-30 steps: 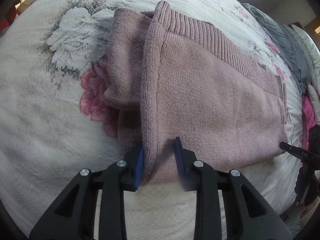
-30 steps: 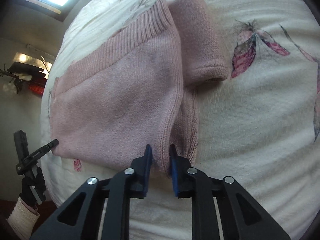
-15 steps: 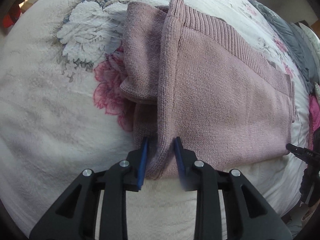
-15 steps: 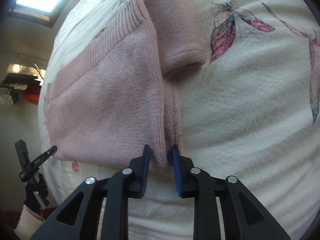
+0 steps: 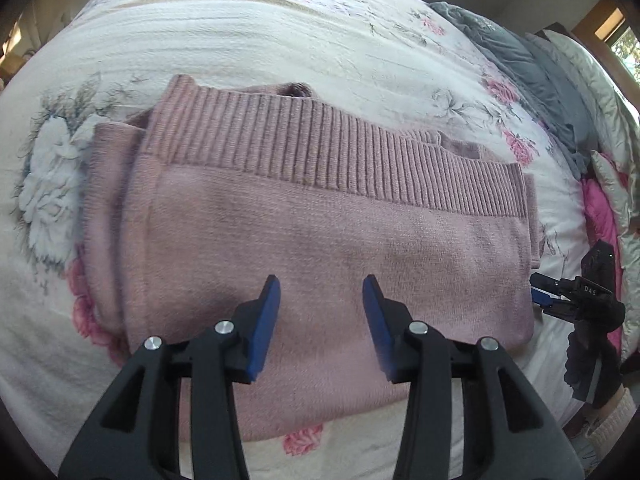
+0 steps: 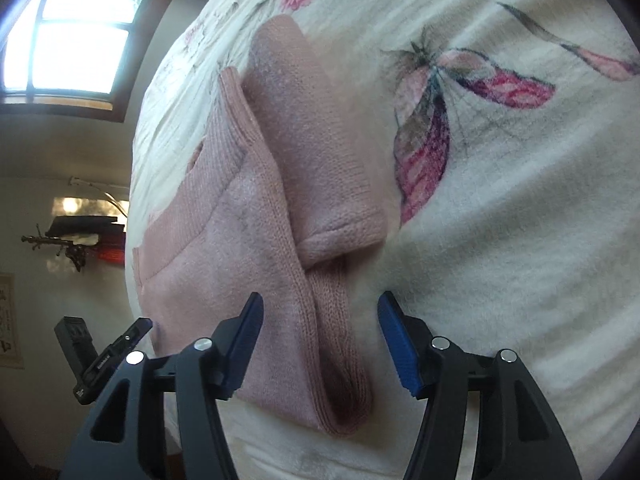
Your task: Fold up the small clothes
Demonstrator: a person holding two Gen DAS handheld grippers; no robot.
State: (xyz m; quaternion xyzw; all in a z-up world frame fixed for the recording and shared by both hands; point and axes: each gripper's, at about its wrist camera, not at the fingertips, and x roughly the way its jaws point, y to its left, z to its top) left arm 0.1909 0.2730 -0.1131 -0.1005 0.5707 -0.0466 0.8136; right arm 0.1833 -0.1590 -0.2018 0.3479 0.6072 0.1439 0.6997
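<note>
1. Your left hand-held gripper (image 5: 320,312) now stands wide, its blue pads spread over the plain knit of the pink sweater (image 5: 320,240) with nothing between them. Half a second ago those pads were narrow around the folded left edge of the garment; that edge is now released.
2. In the left wrist view the sweater lies folded flat on the floral bedspread (image 5: 240,32), its ribbed hem (image 5: 340,156) running across the far side and a tucked sleeve (image 5: 104,208) showing along the left side. Earlier this view looked down the left edge; now it faces the middle of the folded panel, nearer and more square on.
3. At the right of that view you can see the tip of your right hand-held gripper (image 5: 540,292) just beside the sweater's right edge, with gray bedding (image 5: 520,52) further back on the bed.
4. In the right wrist view your right hand-held gripper (image 6: 320,320) is also wide. Its pads straddle the near corner of the sweater (image 6: 240,260) without touching it; half a second ago they were narrow on that same edge.
5. The folded sleeve (image 6: 312,160) lies on the bedspread just right of the main fold, beside a printed butterfly (image 6: 440,112), much as before.
</note>
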